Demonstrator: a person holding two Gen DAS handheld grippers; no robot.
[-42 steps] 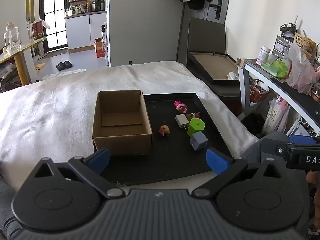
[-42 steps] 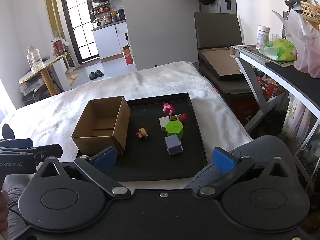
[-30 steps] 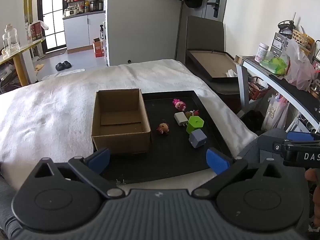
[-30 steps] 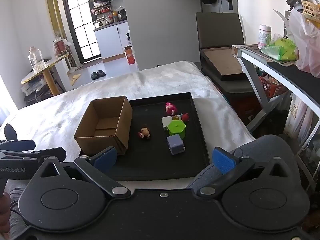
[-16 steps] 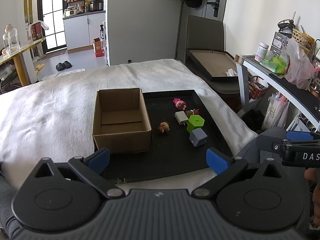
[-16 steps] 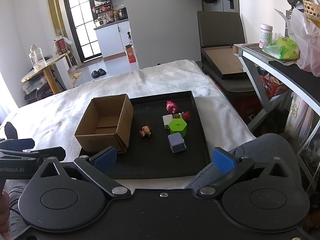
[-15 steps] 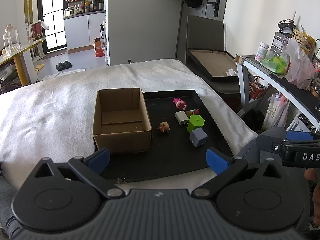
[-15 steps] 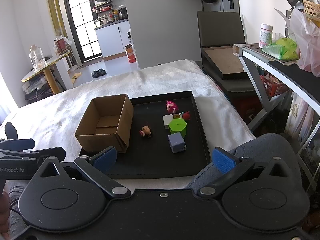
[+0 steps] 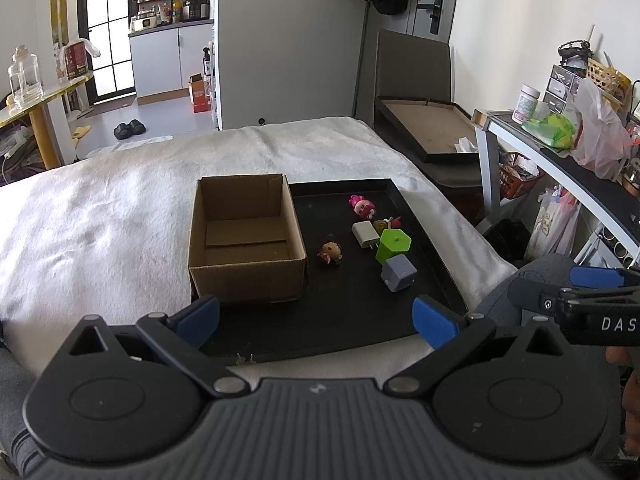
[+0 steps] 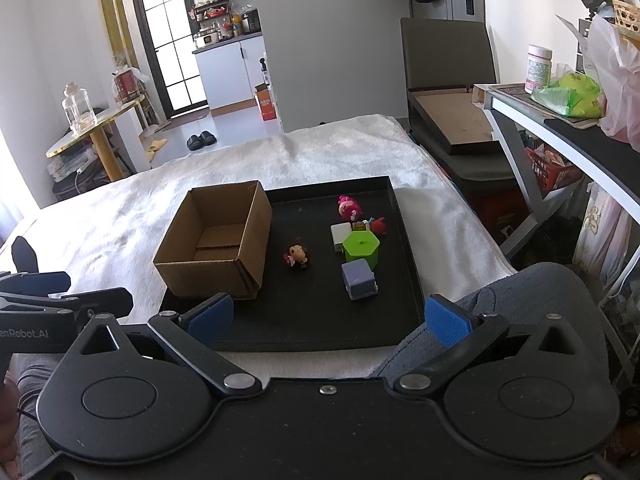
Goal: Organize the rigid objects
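Note:
An open, empty cardboard box (image 9: 244, 236) (image 10: 216, 240) stands on the left part of a black tray (image 9: 348, 304) (image 10: 320, 320). On the tray's right lie a green hexagonal block (image 9: 393, 245) (image 10: 361, 249), a grey-purple cube (image 9: 398, 273) (image 10: 359, 279), a white charger (image 9: 365, 234) (image 10: 339, 236), a pink figure (image 9: 361, 205) (image 10: 349, 206), a small brown-headed doll (image 9: 330, 253) (image 10: 297, 256) and a red figure (image 10: 378, 225). My left gripper (image 9: 316, 318) and right gripper (image 10: 326, 316) hover open, near the tray's front edge, holding nothing.
The tray rests on a white fluffy blanket (image 9: 100, 216). A desk with bags and jars (image 9: 568, 136) stands to the right, and a dark chair with a flat box (image 9: 424, 128) behind. A person's grey-clad knee (image 10: 528, 296) is at the tray's right front.
Both grippers have pulled back and risen a little, so the tray and box look slightly smaller. Nothing on the tray has moved.

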